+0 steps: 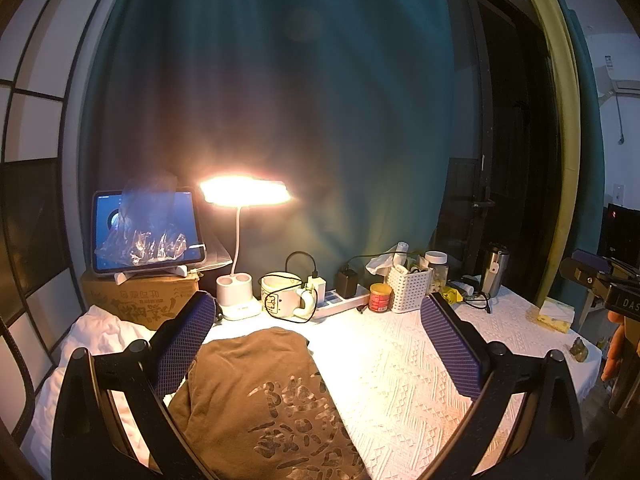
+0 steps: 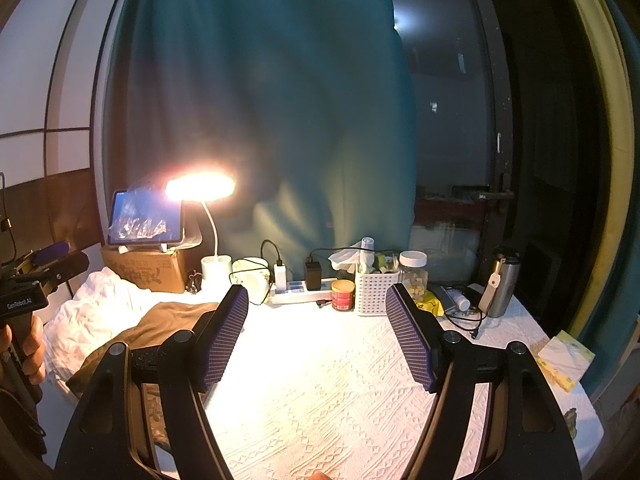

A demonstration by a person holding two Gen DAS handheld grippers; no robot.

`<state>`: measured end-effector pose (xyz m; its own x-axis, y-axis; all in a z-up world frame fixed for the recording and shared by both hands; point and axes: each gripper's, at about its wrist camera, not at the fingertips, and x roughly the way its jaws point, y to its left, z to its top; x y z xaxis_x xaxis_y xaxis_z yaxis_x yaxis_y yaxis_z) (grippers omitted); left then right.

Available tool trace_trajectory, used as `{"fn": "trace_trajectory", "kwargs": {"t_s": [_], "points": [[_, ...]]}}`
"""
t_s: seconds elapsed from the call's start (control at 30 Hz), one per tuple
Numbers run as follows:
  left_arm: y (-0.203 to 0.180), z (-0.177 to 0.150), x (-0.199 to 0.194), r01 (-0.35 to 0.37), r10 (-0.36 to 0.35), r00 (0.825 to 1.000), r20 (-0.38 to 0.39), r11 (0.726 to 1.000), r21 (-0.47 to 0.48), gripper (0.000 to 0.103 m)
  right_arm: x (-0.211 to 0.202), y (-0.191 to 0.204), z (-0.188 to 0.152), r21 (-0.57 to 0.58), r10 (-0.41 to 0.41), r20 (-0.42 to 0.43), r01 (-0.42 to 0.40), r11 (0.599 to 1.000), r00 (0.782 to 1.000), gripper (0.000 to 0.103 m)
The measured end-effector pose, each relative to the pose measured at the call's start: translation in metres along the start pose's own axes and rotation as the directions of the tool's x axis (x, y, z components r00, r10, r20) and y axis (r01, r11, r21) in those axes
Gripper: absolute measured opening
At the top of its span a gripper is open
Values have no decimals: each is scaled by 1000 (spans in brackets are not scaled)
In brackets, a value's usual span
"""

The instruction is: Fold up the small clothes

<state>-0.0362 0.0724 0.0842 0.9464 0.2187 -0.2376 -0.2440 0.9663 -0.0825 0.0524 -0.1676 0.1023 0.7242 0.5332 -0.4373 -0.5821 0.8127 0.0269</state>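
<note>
A brown T-shirt [image 1: 260,400] with a pale printed design lies flat on the white textured tablecloth [image 1: 400,380]. My left gripper [image 1: 320,344] hovers over its top edge, jaws wide open with nothing between the purple pads. In the right wrist view the same brown T-shirt [image 2: 160,324] lies to the left, and my right gripper [image 2: 316,336] stands open over bare tablecloth [image 2: 320,380] beside it. A crumpled white garment [image 1: 100,332] sits at the far left, also seen as the white garment [image 2: 96,312].
Along the back stand a lit desk lamp [image 1: 244,192], a tablet [image 1: 148,232] on a cardboard box [image 1: 140,300], a mug [image 1: 280,296], a power strip [image 1: 340,300], a red tin [image 1: 380,297], a white basket [image 1: 410,284], a steel flask [image 1: 495,270]. A tissue pack [image 2: 564,360] lies right.
</note>
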Motion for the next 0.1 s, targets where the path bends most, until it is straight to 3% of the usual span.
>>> {"fn": "trace_trajectory", "kwargs": {"t_s": [0.1], "points": [[0, 0, 0, -1, 1, 1000, 0, 1000, 0, 101, 1, -1, 0, -1, 2, -2, -2, 1000, 1000, 74]]}}
